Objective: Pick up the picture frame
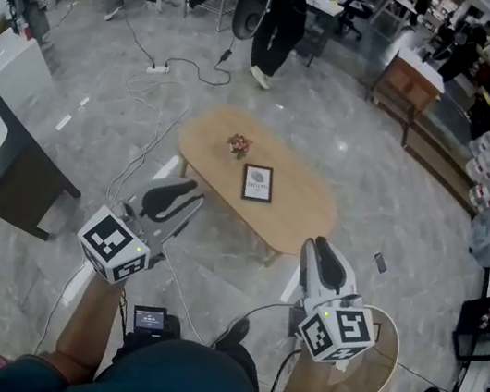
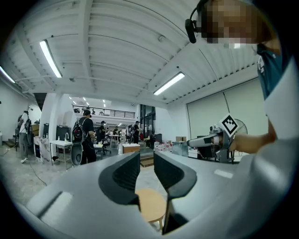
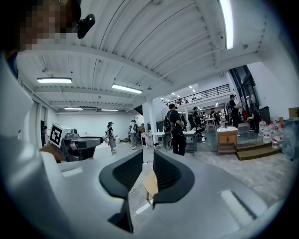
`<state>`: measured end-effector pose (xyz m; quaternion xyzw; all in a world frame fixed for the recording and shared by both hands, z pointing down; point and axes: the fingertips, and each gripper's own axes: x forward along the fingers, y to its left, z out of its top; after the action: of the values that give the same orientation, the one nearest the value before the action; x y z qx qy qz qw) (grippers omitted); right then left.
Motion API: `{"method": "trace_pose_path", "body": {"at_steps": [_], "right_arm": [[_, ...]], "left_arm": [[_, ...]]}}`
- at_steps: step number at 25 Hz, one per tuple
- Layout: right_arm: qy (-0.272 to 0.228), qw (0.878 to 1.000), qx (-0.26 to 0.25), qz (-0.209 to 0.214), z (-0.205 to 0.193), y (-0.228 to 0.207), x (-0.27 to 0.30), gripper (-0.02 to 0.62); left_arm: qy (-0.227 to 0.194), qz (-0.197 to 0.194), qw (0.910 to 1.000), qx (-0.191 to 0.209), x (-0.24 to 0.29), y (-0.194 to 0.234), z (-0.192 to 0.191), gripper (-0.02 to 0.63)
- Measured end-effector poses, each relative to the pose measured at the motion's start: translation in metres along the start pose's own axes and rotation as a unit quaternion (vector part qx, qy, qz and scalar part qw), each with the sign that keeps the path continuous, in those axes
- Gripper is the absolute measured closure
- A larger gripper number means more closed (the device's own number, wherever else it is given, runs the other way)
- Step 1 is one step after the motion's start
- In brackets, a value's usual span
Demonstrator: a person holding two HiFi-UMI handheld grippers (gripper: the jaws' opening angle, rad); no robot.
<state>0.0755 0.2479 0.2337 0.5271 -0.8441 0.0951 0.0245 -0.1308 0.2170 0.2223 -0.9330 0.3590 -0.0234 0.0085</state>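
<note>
On the left of the head view, my left forearm is reaching up from the bottom edge, and the left gripper is angling towards the wooden table while hanging well short of it above the floor. In its own view, its jaws are sitting almost together with only a thin slit between them, and nothing is filling that slit. At the middle, the picture frame is lying flat on the tabletop, just below a small bunch of flowers and well apart from both tools. On the right, my other forearm is coming up the same way, with the right gripper pointing at the table's near end; its jaws are likewise drawn nearly closed on nothing. The marker cubes are covering both my hands, so I am not seeing my grip. Through either gripper camera I am catching only a sliver of wood between the jaws, and I cannot make out the frame there.
</note>
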Motion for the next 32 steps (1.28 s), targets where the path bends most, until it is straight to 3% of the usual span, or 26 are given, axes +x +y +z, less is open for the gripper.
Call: {"method": "trace_pose_path", "body": {"at_steps": [11, 19, 25, 32], "right_arm": [[0.003, 0.997, 0.007, 0.078, 0.011, -0.103, 0.018, 0.520], [-0.003, 0.994, 0.012, 0.111, 0.019, -0.142, 0.028, 0.520], [0.000, 0.994, 0.018, 0.112, 0.012, -0.159, 0.037, 0.520], [0.005, 0.996, 0.022, 0.083, 0.017, -0.172, 0.064, 0.520]], "left_arm": [[0.018, 0.062, 0.9979, 0.007, 0.085, -0.042, 0.003, 0.518], [0.026, 0.096, 0.9949, 0.018, 0.113, -0.054, 0.006, 0.518], [0.027, 0.098, 0.9947, 0.015, 0.130, -0.050, 0.000, 0.520], [0.026, 0.069, 0.9972, 0.005, 0.158, -0.018, -0.004, 0.520]]}}
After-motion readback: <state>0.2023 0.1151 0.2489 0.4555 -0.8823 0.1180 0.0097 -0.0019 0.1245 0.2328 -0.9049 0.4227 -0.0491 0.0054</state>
